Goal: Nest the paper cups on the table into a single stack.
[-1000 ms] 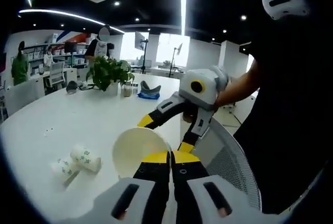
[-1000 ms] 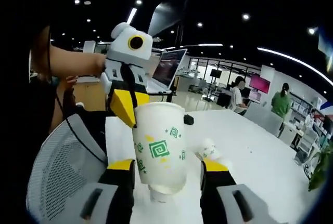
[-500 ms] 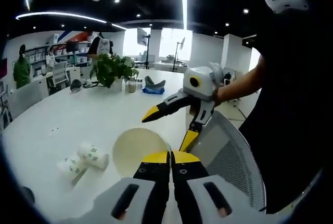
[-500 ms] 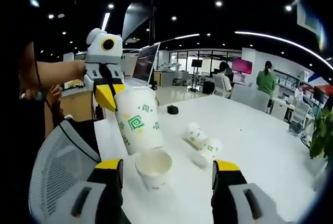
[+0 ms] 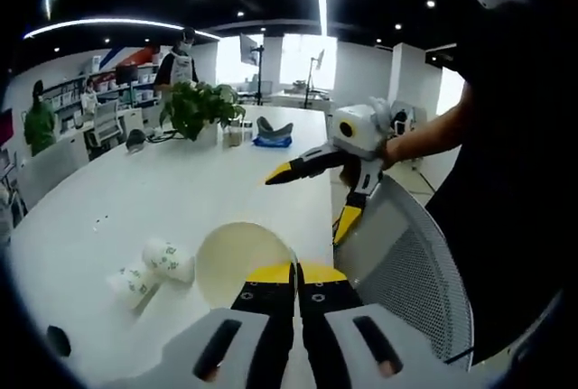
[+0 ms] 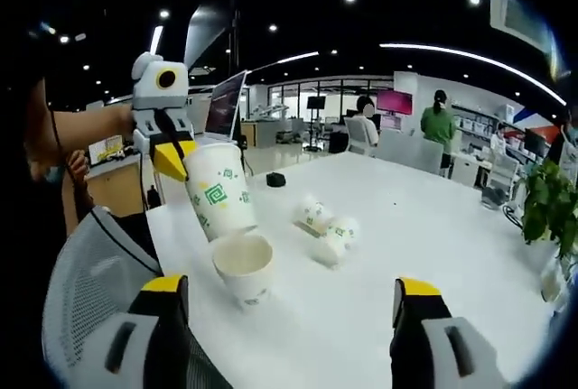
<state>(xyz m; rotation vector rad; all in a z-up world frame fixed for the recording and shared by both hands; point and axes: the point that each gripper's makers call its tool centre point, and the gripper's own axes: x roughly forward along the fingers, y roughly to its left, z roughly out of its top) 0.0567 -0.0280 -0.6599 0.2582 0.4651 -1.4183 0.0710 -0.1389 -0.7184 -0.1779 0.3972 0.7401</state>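
My left gripper (image 5: 296,273) is shut on the rim of a white paper cup (image 5: 239,261) whose open mouth faces the camera. In the right gripper view that left gripper (image 6: 176,156) holds the green-patterned cup (image 6: 219,198) tilted, bottom end down, just above a second cup (image 6: 244,267) standing upright near the table edge. Two more cups (image 6: 327,225) lie on their sides farther along the table, and they lie left of the held cup as the two fallen cups (image 5: 152,272). My right gripper (image 6: 291,291) is wide open with nothing between its jaws, and its yellow-tipped fingers spread apart as the right gripper (image 5: 314,199).
A grey mesh chair (image 5: 411,281) stands against the white table's near edge (image 6: 172,226). A potted plant (image 5: 200,109) and small items sit at the far end. A laptop (image 6: 219,109) and a dark mouse (image 6: 275,179) are beyond the cups. People stand in the background.
My right gripper has opened wide and drawn back from the held cup. The left gripper keeps the cup, now tilted over the upright cup that has come into sight.
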